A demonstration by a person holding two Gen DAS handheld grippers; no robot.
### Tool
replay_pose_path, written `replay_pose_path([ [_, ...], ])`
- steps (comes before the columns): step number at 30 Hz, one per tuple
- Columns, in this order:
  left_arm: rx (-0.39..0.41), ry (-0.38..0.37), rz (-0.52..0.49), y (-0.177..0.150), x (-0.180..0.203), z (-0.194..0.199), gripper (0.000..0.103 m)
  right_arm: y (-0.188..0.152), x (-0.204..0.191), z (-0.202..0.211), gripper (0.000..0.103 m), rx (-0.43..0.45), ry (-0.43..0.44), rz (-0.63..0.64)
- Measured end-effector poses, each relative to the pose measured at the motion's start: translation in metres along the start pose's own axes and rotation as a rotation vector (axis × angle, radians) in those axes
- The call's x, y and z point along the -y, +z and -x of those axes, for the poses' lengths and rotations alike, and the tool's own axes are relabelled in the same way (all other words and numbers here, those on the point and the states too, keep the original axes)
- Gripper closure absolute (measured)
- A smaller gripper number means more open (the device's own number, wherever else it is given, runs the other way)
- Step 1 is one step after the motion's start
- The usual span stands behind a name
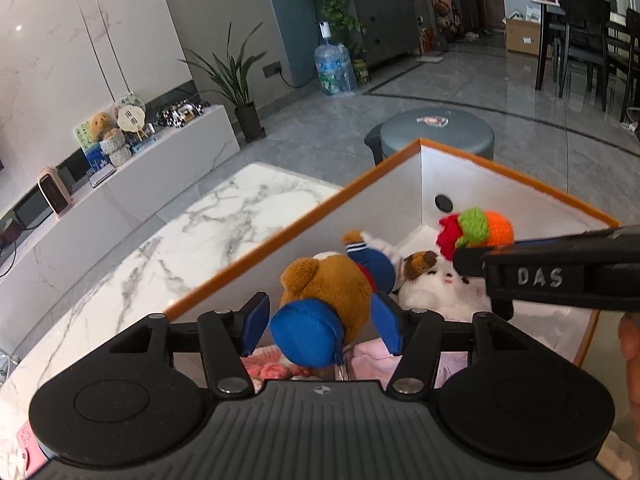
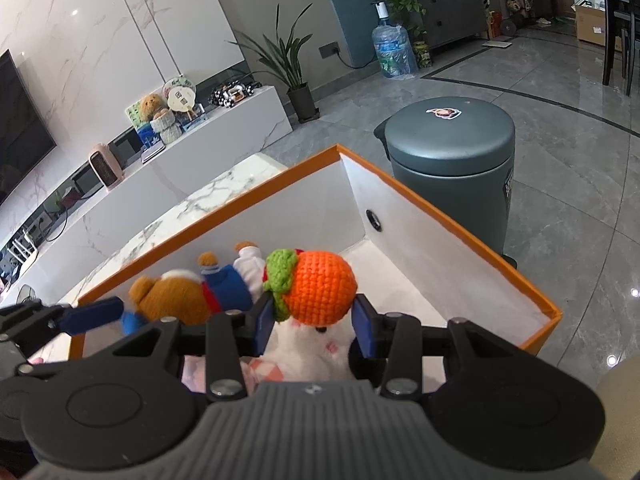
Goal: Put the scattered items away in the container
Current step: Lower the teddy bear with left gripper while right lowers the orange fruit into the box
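An orange-rimmed box [image 1: 280,236] with white walls stands on the marble table. My left gripper [image 1: 322,324] is over the box's near end, shut on a brown teddy bear [image 1: 324,284] in a blue hat and blue-and-white clothes. My right gripper [image 2: 314,322] is shut on a crocheted toy [image 2: 320,292] with orange, green and red parts, held above the box [image 2: 440,208]. From the left wrist view the crocheted toy [image 1: 476,232] sticks out of the right gripper [image 1: 460,258]. A white plush [image 1: 436,292] with a brown ear lies in the box below both toys.
Pink soft items [image 1: 372,356] lie in the box's near end. A grey round bin [image 2: 452,140] stands on the floor just past the box. The marble tabletop [image 1: 180,240] stretches left of the box. A white TV bench, a plant and a water bottle stand farther off.
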State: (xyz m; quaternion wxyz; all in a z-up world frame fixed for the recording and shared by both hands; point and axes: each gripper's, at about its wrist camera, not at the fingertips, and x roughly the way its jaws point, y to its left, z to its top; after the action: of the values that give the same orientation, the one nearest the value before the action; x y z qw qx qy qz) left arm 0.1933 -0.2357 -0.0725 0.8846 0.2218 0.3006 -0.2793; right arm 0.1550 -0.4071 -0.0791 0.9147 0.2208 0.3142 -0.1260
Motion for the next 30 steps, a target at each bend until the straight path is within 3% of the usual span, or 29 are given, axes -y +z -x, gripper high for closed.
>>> replay_pose_path([
  [6, 0.025, 0.005, 0.032, -0.002, -0.008, 0.019, 0.037, -0.001, -0.012, 0.002, 0.058, -0.014, 0.028, 0.031],
  [9, 0.024, 0.007, 0.049, -0.004, -0.013, 0.020, 0.049, 0.000, -0.021, 0.001, 0.058, -0.020, 0.050, 0.046],
  [11, 0.012, 0.006, 0.048, -0.005, -0.015, 0.017, 0.067, 0.000, -0.027, 0.000, 0.058, -0.021, 0.065, 0.062],
  [14, -0.004, -0.012, 0.054, -0.005, -0.017, 0.011, 0.075, 0.000, -0.036, -0.004, 0.058, -0.022, 0.081, 0.091],
  [30, -0.040, -0.048, 0.034, -0.013, -0.015, -0.017, 0.079, -0.002, -0.037, -0.032, 0.056, -0.103, 0.089, 0.086],
])
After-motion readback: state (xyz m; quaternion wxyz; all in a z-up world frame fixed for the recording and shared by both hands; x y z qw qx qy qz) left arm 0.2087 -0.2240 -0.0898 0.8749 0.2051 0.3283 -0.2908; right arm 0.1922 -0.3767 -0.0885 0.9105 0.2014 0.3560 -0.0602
